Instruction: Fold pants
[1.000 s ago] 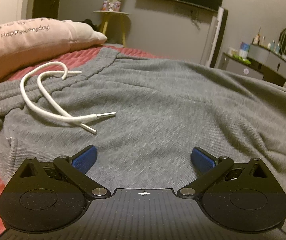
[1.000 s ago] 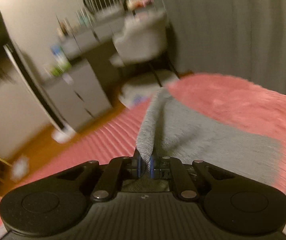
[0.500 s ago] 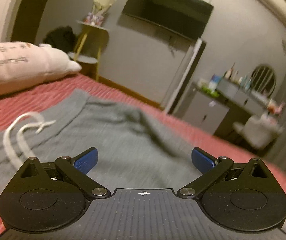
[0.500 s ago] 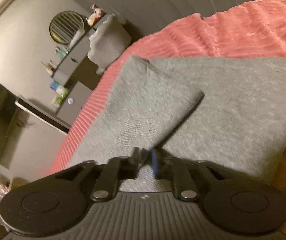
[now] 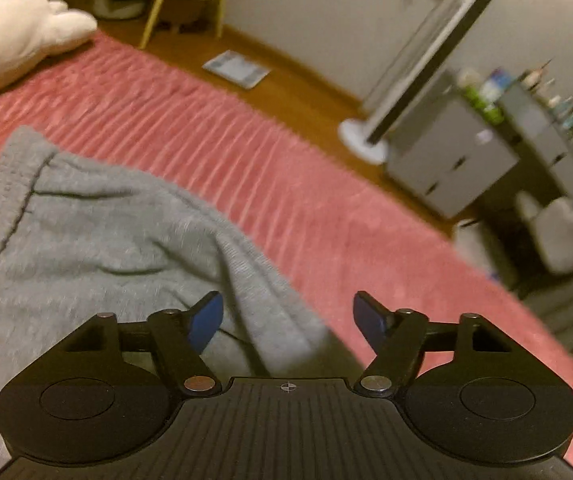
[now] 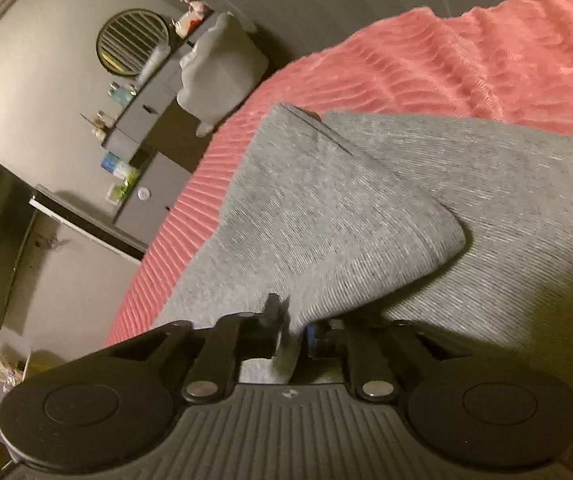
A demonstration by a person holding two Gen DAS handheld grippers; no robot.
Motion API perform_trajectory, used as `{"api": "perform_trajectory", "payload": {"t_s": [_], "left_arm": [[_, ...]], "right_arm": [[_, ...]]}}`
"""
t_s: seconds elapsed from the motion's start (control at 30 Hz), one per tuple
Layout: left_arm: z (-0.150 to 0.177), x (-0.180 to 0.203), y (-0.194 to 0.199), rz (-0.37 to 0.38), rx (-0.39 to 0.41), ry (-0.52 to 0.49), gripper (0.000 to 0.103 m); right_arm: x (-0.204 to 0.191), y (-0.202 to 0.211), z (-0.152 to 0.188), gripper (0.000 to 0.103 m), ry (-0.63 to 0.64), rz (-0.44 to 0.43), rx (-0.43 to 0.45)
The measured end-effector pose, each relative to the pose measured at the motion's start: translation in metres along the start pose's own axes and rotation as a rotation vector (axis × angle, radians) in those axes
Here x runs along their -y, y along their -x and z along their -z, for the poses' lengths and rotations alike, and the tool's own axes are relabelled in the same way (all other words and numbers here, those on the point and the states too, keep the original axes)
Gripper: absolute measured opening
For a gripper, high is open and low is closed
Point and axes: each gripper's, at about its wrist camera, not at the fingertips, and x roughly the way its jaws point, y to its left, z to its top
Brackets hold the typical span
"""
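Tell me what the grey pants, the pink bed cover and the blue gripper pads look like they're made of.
Grey pants: soft knit, probably cotton-blend jersey or fleece; fine ribbed lines, heathered flecks, matte, limp folds.
Pink bed cover: plush fabric, maybe chenille or fleece; raised fuzzy ridges with a slight sheen.
Blue pads on the left gripper: look like matte rubber or soft plastic; the blur leaves it open.
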Motion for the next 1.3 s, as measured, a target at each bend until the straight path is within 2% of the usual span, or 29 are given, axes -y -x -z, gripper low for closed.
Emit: {"api": "perform_trajectory", "payload": {"t_s": [0.03,0.07,0.1,0.13,0.2,0.27,0.33,0.4,0.47,0.53,0.57,0.67,0.73,0.77,0.83,0.87,0.9,0.93,1.0,1.03,1.07,1.1,1.13,1.2,1.23,1.3], "left_arm": [[0.0,0.0,-0.01,-0.016,-0.049,0.0,0.049],[0.001,-0.001,-0.017,-0.037,-0.087,-0.011,0.025],[0.003,-0.002,-0.015,-0.041,-0.081,-0.023,0.018],[0.005,-0.005,-0.008,-0.009,-0.056,-0.017,0.013],[0.006,-0.014,0.017,0.057,-0.005,0.012,0.009],[0.009,-0.024,0.063,0.154,0.097,0.024,0.009],[0.025,-0.033,0.121,0.261,0.213,-0.003,0.009],[0.057,-0.049,0.178,0.362,0.3,-0.032,0.009],[0.095,-0.07,0.216,0.394,0.332,-0.049,0.01],[0.137,-0.095,0.229,0.383,0.286,-0.043,0.011],[0.159,-0.108,0.225,0.361,0.246,-0.035,0.011],[0.206,-0.142,0.194,0.241,0.073,0.011,0.013],[0.219,-0.161,0.175,0.167,0.012,0.066,0.017],[0.22,-0.169,0.171,0.158,0.016,0.09,0.022],[0.214,-0.177,0.175,0.177,0.064,0.144,0.038],[0.209,-0.177,0.177,0.165,0.104,0.145,0.058],[0.204,-0.176,0.178,0.127,0.152,0.144,0.069],[0.2,-0.176,0.177,0.084,0.184,0.153,0.069],[0.189,-0.178,0.171,0.076,0.197,0.191,0.068],[0.183,-0.181,0.162,0.073,0.163,0.22,0.065],[0.177,-0.182,0.154,0.073,0.121,0.254,0.053],[0.171,-0.184,0.149,0.074,0.094,0.283,0.024],[0.166,-0.186,0.15,0.069,0.081,0.297,0.013],[0.158,-0.187,0.164,0.106,0.131,0.285,0.011],[0.155,-0.183,0.172,0.133,0.175,0.248,0.011],[0.153,-0.174,0.187,0.165,0.252,0.17,0.011]], "right_arm": [[-0.001,0.0,-0.001,0.016,-0.003,0.005,-0.004],[-0.004,-0.001,-0.002,0.016,0.0,0.018,-0.01],[-0.007,-0.002,-0.004,0.015,0.006,0.032,-0.017],[-0.01,0.001,-0.004,0.012,0.017,0.049,-0.023],[-0.02,0.003,-0.01,0.006,0.049,0.072,-0.021],[-0.031,0.015,-0.02,0.005,0.065,0.048,0.004],[-0.043,0.042,-0.034,0.005,0.056,-0.071,0.076],[-0.047,0.079,-0.045,0.005,0.055,-0.176,0.178],[-0.039,0.114,-0.049,0.005,0.07,-0.209,0.265],[-0.016,0.135,-0.048,0.005,0.053,-0.225,0.258],[-0.004,0.139,-0.045,0.005,0.048,-0.198,0.233],[0.035,0.137,-0.023,0.005,0.064,-0.027,0.151],[0.061,0.123,-0.008,0.006,0.029,0.07,0.062],[0.071,0.118,-0.001,0.006,0.018,0.101,0.029],[0.078,0.119,0.008,0.009,0.001,0.079,0.05],[0.077,0.121,0.009,0.011,-0.009,0.068,0.05],[0.074,0.122,0.009,0.022,-0.015,0.048,0.048],[0.071,0.122,0.009,0.035,-0.012,0.035,0.047],[0.063,0.119,0.004,0.04,0.01,0.04,0.05],[0.06,0.116,0.002,0.04,0.018,0.049,0.05],[0.059,0.112,0.0,0.039,0.019,0.062,0.045],[0.057,0.107,-0.004,0.032,0.009,0.079,0.037],[0.057,0.102,-0.006,0.009,-0.002,0.094,0.03],[0.048,0.1,-0.011,0.005,-0.003,0.13,0.017],[0.039,0.109,-0.013,0.005,0.033,0.107,0.051],[0.025,0.136,-0.013,0.005,0.119,-0.026,0.158]]}}
